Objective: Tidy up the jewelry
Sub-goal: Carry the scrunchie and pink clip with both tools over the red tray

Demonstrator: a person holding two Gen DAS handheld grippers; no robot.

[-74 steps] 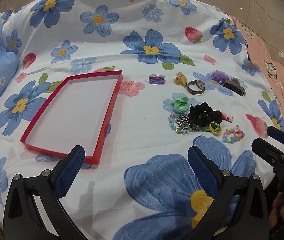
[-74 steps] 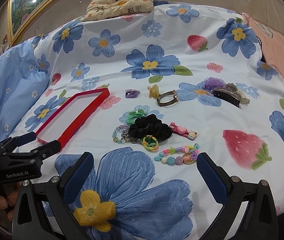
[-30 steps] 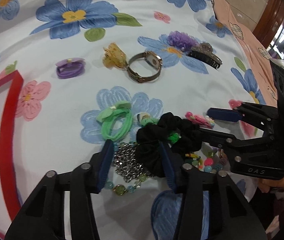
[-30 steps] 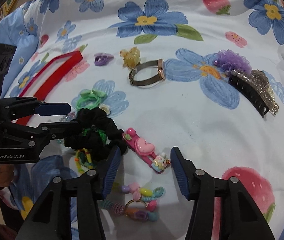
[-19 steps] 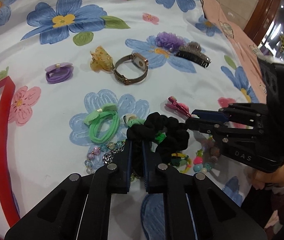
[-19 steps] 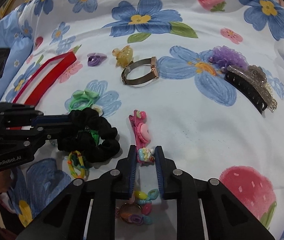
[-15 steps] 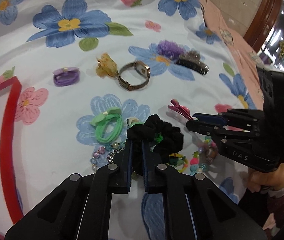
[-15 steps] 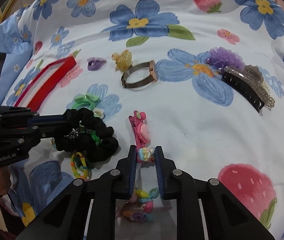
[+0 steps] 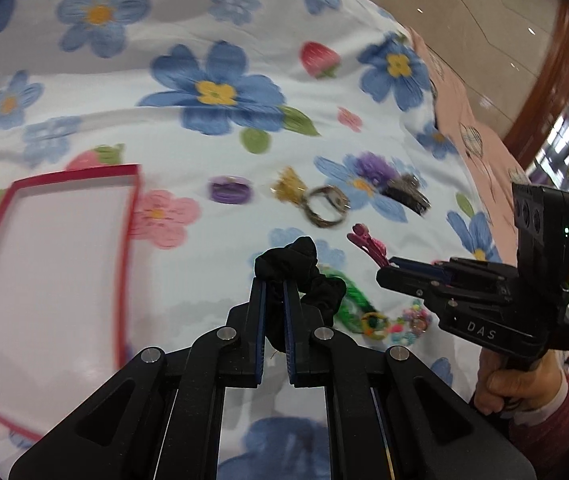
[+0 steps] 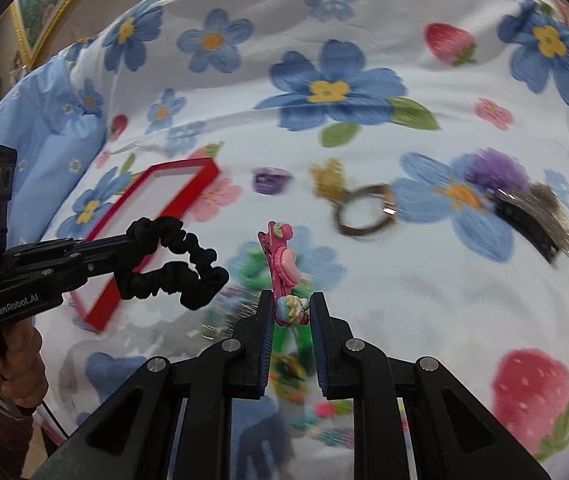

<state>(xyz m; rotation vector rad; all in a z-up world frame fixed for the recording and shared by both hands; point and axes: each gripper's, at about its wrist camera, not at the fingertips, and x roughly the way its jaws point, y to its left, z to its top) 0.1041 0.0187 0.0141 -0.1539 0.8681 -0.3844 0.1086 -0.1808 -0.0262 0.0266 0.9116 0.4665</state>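
Both grippers have lifted off the bedspread; the left gripper squeezes the black scrunchie, the right gripper pinches the pink clip, probably bound for the red tray.

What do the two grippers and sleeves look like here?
Both the left gripper and the right gripper are black linkage frames with silver pivot pins and blue ribbed pads. Side on, the left reads "GenRobot.AI", the right "DAS", with a green LED. A thin black cable hangs below the left handle. Sleeves are maroon.
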